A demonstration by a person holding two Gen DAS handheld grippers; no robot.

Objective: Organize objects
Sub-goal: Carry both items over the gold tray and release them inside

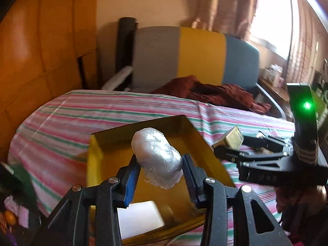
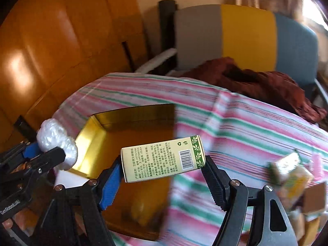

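Note:
My left gripper [image 1: 161, 160] is shut on a white lump wrapped in clear plastic [image 1: 157, 155], held above an open gold-lined box [image 1: 205, 157]. A white block [image 1: 139, 219] lies in the box's near corner. My right gripper [image 2: 163, 162] is shut on a pale green carton with a barcode [image 2: 162, 157], gripped by its two ends and lying crosswise over the gold-lined box's [image 2: 131, 114] right side. In the right wrist view the left gripper [image 2: 45, 151] and its wrapped lump [image 2: 55, 141] hang at the box's left edge. In the left wrist view the right gripper [image 1: 235, 143] with the carton [image 1: 234, 137] is right of the box.
A pink, green and white striped cloth [image 2: 235, 123] covers the surface under the box. A dark red cloth [image 2: 256, 82] lies at its far side before a grey, yellow and blue chair back [image 2: 246, 34]. Orange wooden panels [image 2: 51, 51] stand left. Several small packs [image 2: 291, 172] lie right.

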